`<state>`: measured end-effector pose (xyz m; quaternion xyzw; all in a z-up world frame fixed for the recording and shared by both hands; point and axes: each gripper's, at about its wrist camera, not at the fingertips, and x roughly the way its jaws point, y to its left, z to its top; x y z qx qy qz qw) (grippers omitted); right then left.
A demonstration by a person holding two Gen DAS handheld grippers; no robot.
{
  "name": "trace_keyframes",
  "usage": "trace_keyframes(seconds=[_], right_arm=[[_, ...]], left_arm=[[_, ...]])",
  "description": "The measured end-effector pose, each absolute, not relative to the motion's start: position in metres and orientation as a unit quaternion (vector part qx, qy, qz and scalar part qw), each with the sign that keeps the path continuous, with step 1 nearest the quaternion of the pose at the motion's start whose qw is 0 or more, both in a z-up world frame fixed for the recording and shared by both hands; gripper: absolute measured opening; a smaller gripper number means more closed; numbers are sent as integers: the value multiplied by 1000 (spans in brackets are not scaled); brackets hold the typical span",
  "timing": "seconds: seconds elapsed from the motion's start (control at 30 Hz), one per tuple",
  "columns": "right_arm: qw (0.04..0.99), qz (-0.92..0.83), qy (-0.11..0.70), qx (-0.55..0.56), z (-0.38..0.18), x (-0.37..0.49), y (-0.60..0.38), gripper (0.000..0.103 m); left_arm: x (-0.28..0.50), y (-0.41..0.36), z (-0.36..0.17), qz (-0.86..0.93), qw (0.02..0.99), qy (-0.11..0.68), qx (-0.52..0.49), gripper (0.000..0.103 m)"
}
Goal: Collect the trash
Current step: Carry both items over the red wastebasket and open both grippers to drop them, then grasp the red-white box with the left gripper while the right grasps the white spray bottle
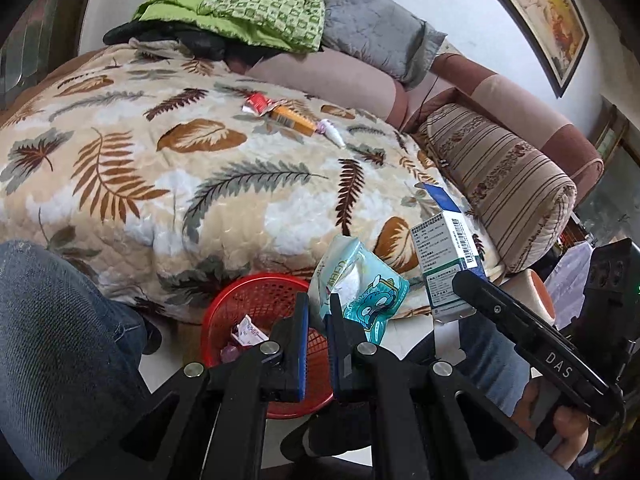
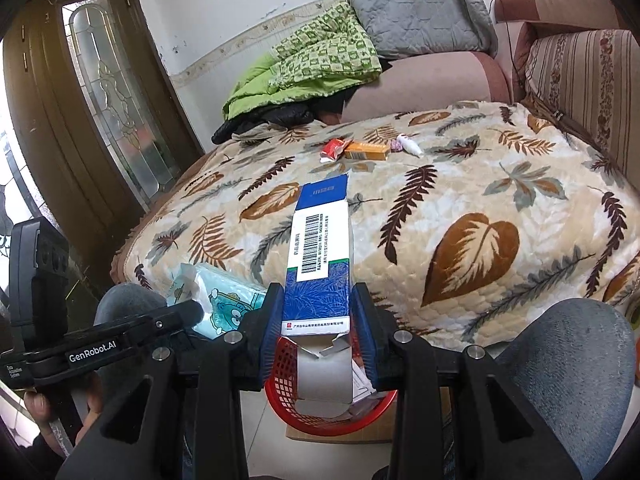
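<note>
My left gripper (image 1: 318, 312) is shut on a teal tissue packet (image 1: 360, 284), held above the red mesh basket (image 1: 240, 300) on the floor. The packet also shows in the right wrist view (image 2: 224, 300). My right gripper (image 2: 318, 312) is shut on a blue and white medicine box (image 2: 320, 248), held over the same basket (image 2: 288, 360). The box shows in the left wrist view (image 1: 448, 252) too. On the leaf-patterned blanket (image 2: 480, 200) lie a red wrapper (image 2: 332, 148), an orange box (image 2: 366, 151) and a small white tube (image 2: 408, 145).
The basket holds some paper scraps (image 1: 248, 334). The person's knees in jeans (image 1: 60, 340) flank the basket. A striped cushion (image 1: 500, 184), a grey pillow (image 2: 420, 20) and a green quilt (image 2: 320, 56) lie on the sofa. A wooden door (image 2: 80, 120) stands left.
</note>
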<state>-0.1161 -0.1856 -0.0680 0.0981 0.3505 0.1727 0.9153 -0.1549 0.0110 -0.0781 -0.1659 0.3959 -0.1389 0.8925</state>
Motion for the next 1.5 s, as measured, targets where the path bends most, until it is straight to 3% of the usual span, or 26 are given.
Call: trace_keyframes(seconds=[0.6, 0.67, 0.7, 0.77, 0.8, 1.03, 1.2, 1.23, 1.33, 1.5], right_arm=[[905, 183, 368, 106, -83, -98, -180, 34], [905, 179, 368, 115, -84, -97, -183, 36], [903, 181, 370, 122, -87, -94, -185, 42], [895, 190, 380, 136, -92, -88, -187, 61], [894, 185, 384, 140, -95, -85, -188, 68], [888, 198, 385, 156, -98, -78, -192, 68], [893, 208, 366, 160, -79, -71, -199, 69], [894, 211, 360, 163, -73, -69, -201, 69], [907, 214, 327, 154, -49, -57, -206, 72], [921, 217, 293, 139, -11, -12, -215, 77]], left_arm=[[-139, 4, -92, -130, 879, 433, -153, 7], [-134, 4, -97, -126, 874, 443, -158, 14], [-129, 5, -101, -128, 868, 452, -163, 19], [-125, 7, -107, -122, 861, 462, -174, 44], [-124, 9, -110, -118, 860, 465, -177, 47], [-121, 16, -108, -114, 858, 464, -186, 49], [-108, 28, -77, -109, 868, 444, -194, 49], [-103, 30, -67, -109, 873, 435, -193, 52], [-76, 39, -32, -99, 891, 407, -175, 77], [-15, 57, 3, -89, 906, 374, -175, 82]])
